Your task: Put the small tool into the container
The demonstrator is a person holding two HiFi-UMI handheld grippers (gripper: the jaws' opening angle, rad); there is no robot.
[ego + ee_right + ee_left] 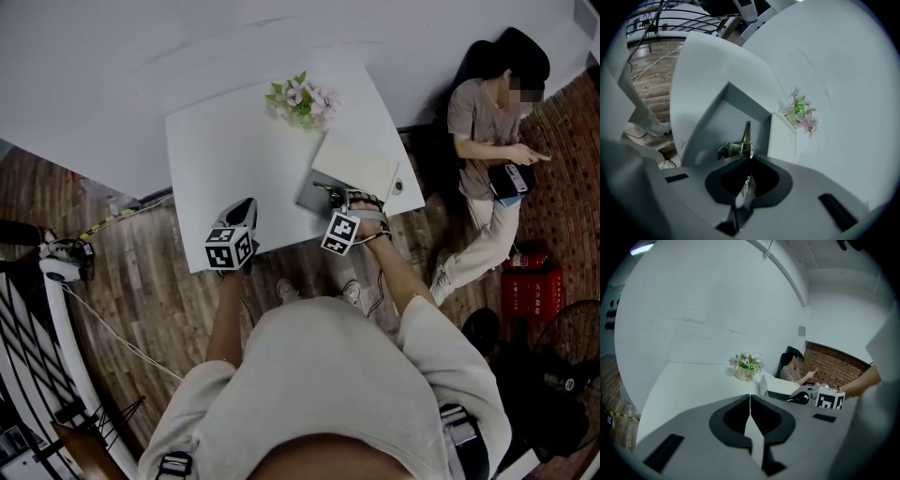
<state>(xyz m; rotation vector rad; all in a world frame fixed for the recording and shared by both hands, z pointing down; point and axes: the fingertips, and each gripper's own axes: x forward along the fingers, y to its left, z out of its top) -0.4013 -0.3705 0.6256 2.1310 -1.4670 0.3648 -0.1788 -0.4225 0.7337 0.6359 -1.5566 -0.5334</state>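
We see right gripper [749,160], lower centre, jaws pinching small tool [743,149] at grey container [712,123]. Left gripper [750,397]: jaws pressed together, nothing between.

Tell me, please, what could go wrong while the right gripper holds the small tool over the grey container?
The small tool is thin and sticks out past the shut right gripper, so it could twist or slip and land outside the container. The white lid stands close beside the gripper and might get bumped.
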